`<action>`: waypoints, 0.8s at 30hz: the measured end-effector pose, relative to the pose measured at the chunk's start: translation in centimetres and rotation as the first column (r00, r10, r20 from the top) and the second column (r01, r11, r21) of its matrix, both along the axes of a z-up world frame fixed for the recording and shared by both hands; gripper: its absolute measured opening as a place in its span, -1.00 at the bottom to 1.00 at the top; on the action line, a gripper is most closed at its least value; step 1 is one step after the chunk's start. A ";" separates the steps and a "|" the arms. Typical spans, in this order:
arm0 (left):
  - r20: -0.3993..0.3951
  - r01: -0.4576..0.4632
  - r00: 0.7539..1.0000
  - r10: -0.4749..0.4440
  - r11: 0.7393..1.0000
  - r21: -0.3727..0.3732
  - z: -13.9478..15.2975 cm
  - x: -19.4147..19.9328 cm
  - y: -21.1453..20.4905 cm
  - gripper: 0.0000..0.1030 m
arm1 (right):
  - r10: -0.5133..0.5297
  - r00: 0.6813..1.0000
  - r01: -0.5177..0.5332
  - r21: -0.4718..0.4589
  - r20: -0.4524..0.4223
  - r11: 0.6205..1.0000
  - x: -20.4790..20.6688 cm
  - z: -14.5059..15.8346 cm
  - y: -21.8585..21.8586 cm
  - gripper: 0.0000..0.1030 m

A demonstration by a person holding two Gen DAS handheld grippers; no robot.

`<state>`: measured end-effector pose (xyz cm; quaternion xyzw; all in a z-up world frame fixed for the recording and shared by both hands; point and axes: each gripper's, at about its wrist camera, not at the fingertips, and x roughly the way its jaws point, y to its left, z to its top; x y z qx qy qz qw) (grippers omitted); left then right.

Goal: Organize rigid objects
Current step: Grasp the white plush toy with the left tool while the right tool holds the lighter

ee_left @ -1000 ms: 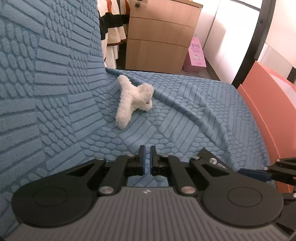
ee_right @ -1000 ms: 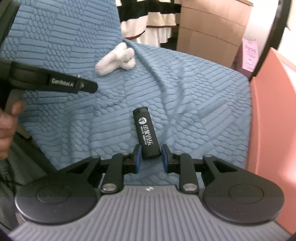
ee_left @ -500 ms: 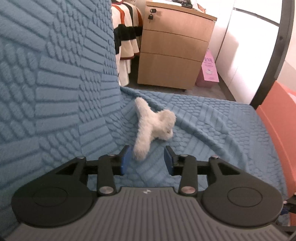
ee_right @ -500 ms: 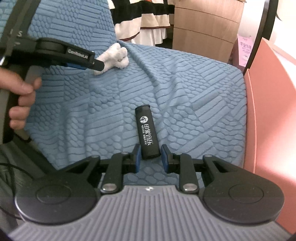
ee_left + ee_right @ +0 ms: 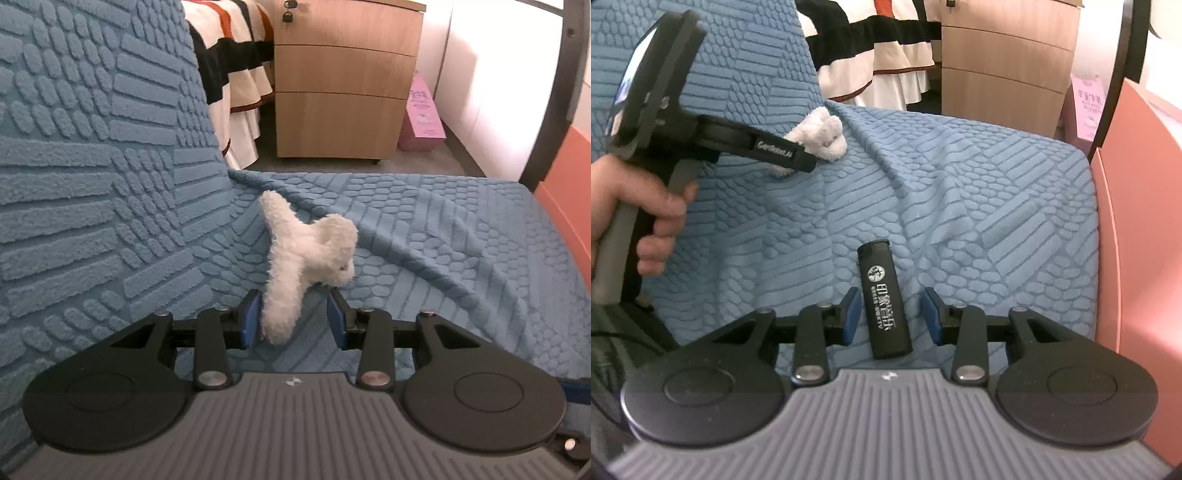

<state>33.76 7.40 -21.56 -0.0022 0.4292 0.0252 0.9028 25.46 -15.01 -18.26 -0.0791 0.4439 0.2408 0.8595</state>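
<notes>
A fluffy white hair clip (image 5: 299, 258) lies on the blue textured sofa cover (image 5: 424, 229) by the backrest crease. My left gripper (image 5: 293, 317) is open, its jaws on either side of the clip's near end. A black lighter (image 5: 884, 299) lies on the seat in the right wrist view. My right gripper (image 5: 890, 315) is open around the lighter, with gaps on both sides. The left gripper (image 5: 798, 160) and the white clip (image 5: 822, 133) also show in the right wrist view, far left.
A pink-orange box wall (image 5: 1137, 236) stands along the right of the seat. The sofa backrest (image 5: 92, 166) rises at left. A wooden drawer cabinet (image 5: 343, 77), striped clothes (image 5: 236, 55) and a pink carton (image 5: 423, 114) stand beyond the sofa.
My left gripper opened and moved forward until its jaws straddle the white clip. My right gripper, shut on the lighter before, has opened; the lighter lies between its jaws.
</notes>
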 end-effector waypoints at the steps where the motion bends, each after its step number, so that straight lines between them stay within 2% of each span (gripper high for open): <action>1: -0.002 -0.006 1.000 0.006 1.000 0.001 -0.1 0.2 0.1 -0.15 | 0.007 1.000 -0.007 -0.013 0.000 1.000 0.0 -0.1 0.1 -0.28; 3: 0.000 -0.019 1.000 0.019 1.000 0.004 -0.3 0.5 0.2 -0.15 | 0.033 0.999 -0.032 -0.047 0.017 0.998 -0.2 -0.2 0.5 -0.28; 5: 0.001 -0.016 1.000 0.016 1.000 0.002 -0.4 0.8 0.1 -0.21 | 0.065 0.997 -0.062 -0.083 0.032 0.995 -0.5 -0.1 0.9 -0.43; 8: -0.002 0.003 1.000 -0.003 1.000 -0.001 -0.6 1.1 -0.3 -0.44 | 0.054 0.998 -0.052 -0.089 0.020 0.995 -0.5 0.0 1.0 -0.48; 9: -0.007 0.002 1.000 -0.003 1.000 -0.003 -0.5 1.3 -0.4 -0.63 | 0.043 0.999 -0.042 -0.080 0.010 0.996 -0.4 0.1 0.9 -0.48; 10: -0.015 0.003 1.000 -0.003 1.000 -0.005 -0.4 1.4 -0.5 -0.67 | 0.034 0.999 -0.034 -0.071 0.000 0.997 -0.3 0.2 0.7 -0.48; 17: -0.020 0.021 1.000 -0.022 0.998 -0.058 0.5 -0.1 -1.6 -0.71 | 0.002 1.000 -0.001 -0.070 0.003 0.998 -0.6 1.3 0.2 -0.49; 24: -0.043 0.029 0.998 -0.035 0.992 -0.124 0.8 -4.0 -3.2 -0.71 | -0.037 0.999 0.036 -0.053 -0.023 0.998 -1.1 1.8 -0.5 -0.49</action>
